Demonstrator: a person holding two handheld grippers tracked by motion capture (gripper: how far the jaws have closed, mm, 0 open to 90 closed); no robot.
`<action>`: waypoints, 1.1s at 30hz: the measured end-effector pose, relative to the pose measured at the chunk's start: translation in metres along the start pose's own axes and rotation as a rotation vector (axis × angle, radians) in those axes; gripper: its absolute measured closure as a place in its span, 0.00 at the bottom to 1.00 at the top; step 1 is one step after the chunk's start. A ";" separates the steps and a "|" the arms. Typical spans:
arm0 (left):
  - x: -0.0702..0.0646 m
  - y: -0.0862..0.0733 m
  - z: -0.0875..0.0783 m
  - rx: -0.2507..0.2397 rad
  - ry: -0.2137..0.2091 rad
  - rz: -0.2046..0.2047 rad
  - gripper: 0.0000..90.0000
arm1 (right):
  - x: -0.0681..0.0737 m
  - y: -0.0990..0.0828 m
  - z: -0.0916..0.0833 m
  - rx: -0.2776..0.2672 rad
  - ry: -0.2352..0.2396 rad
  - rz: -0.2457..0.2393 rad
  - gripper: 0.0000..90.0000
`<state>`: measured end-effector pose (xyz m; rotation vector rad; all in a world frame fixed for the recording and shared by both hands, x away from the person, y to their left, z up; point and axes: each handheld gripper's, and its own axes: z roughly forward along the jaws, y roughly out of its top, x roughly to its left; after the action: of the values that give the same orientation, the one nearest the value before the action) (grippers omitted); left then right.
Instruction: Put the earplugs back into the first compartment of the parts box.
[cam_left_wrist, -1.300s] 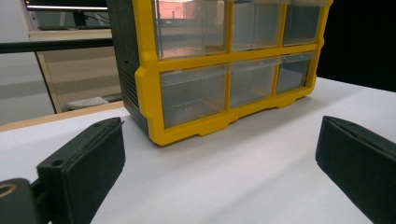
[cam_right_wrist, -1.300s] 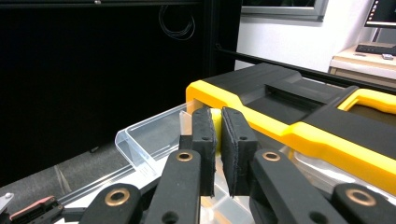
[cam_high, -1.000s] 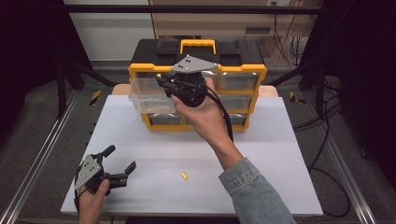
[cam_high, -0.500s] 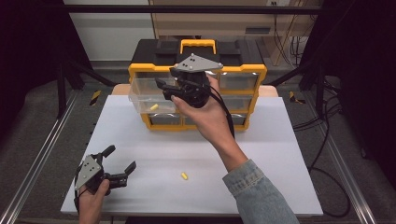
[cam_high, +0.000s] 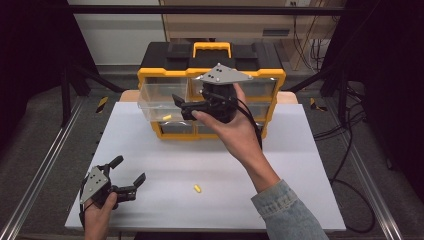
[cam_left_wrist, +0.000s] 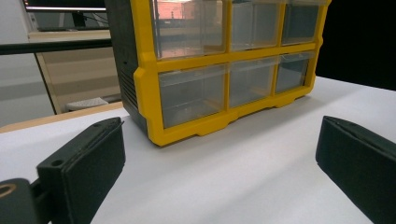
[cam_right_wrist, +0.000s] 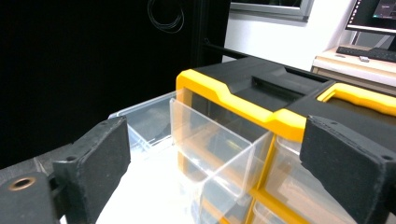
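At upper centre of the high view, the right gripper (cam_high: 181, 106), its jaws just opened and empty, hovers over the pulled-out clear plastic drawer (cam_high: 162, 102) of the yellow-and-black organiser (cam_high: 212, 55), where a small yellow piece (cam_high: 167, 117) lies just below-left of them; the left gripper (cam_high: 127, 176) rests open on the white tabletop (cam_high: 300, 165).

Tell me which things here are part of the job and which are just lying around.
Part of the job:
- pulled-out clear drawer of the yellow organizer
- yellow piece in the drawer
- yellow piece on the table
- right gripper, jaws open at the drawer, having just been opening

Just lying about:
- left gripper, open, idle
- cables on the floor
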<state>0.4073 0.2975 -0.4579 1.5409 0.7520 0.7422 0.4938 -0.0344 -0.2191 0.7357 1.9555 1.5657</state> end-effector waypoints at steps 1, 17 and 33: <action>0.000 0.000 0.000 -0.001 0.001 0.000 0.01 | 0.000 -0.002 -0.001 0.001 -0.001 -0.001 0.09; 0.001 0.000 -0.001 -0.005 0.004 -0.002 0.01 | 0.003 -0.035 -0.015 0.060 0.003 0.000 0.07; 0.001 0.000 -0.001 -0.006 0.006 0.003 0.01 | 0.017 -0.100 -0.021 0.193 0.033 0.021 0.07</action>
<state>0.4068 0.2989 -0.4577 1.5353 0.7516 0.7503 0.4582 -0.0552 -0.3143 0.8144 2.1508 1.4226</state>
